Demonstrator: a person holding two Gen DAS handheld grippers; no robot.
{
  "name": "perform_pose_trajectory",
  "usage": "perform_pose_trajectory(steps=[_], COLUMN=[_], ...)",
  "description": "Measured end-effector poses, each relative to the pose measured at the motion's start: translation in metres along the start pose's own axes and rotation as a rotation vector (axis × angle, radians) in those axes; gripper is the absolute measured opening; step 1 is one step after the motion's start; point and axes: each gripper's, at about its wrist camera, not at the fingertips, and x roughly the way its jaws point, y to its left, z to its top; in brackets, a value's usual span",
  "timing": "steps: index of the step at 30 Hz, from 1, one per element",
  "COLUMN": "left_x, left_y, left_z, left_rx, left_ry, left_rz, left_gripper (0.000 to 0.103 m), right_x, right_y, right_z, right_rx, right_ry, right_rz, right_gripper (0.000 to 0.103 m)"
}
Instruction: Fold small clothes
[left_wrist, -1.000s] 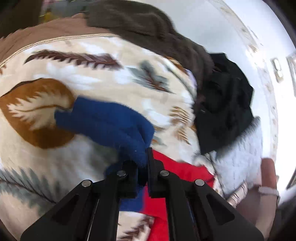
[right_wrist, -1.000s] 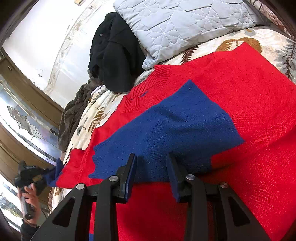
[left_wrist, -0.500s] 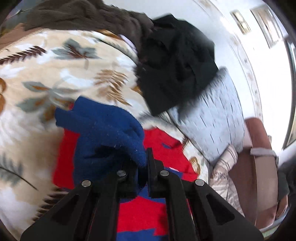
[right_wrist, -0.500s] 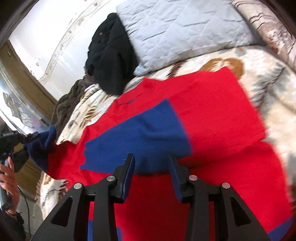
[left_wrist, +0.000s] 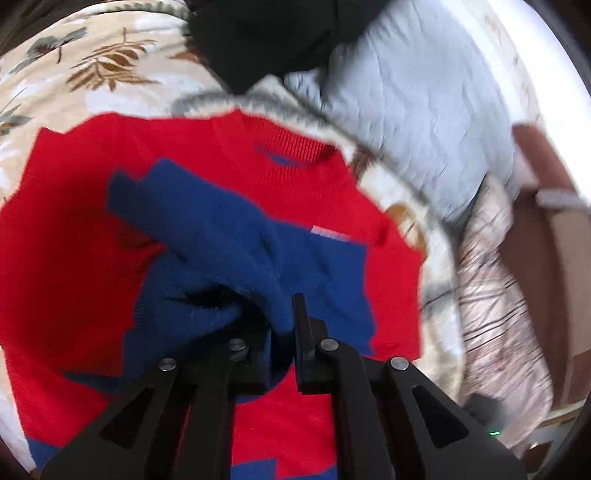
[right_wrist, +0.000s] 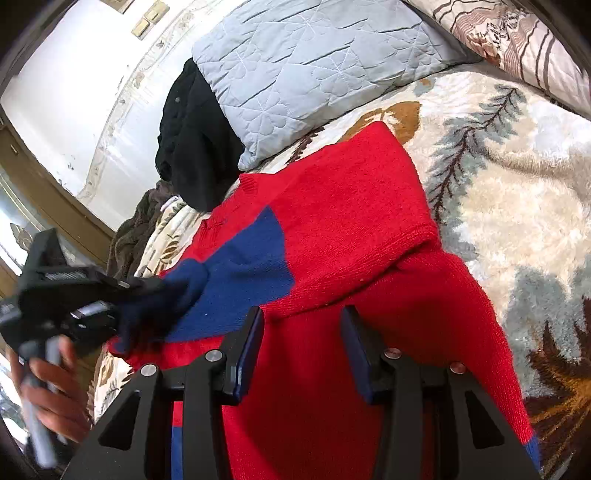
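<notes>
now left gripper (left_wrist: 282, 328) pinches the sweater's (left_wrist: 332, 402) blue sleeve (left_wrist: 207, 229)

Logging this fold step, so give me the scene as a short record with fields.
surface: blanket with leaf print
garment: red sweater lying on blanket
left gripper: shut on blue sleeve, held over sweater body
right gripper: open, above the sweater, holding nothing
nearby: grey pillow, black clothing
fold state: right sleeve already lying across the chest
</notes>
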Motion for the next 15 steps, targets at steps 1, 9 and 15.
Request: perform_pose_trajectory(steps=[1, 9, 15], left_x=[0.006, -0.029, -0.089], left_y=[-0.003, 0.019, 0.105], left_z=[-0.003, -0.025, -0.052], left_rx=[0.015, 0.024, -0.143], left_ry=[0.011, 0.043, -0.102], left_rz=[0.016, -0.119, -0.196], left_gripper=[0.014, 0.048, 0.067], right_x=[-0.001, -0.001, 0.000], right_y=[-0.002, -0.005, 0.006], right_z=[0.000, 0.000, 0.003], right_rx=[0.007, 0.017, -0.021], right_ry=[-0.003, -0.007, 0.010], right_rz=[0.011, 0.027, -0.038], right_gripper=[0.045, 0.045, 0.047])
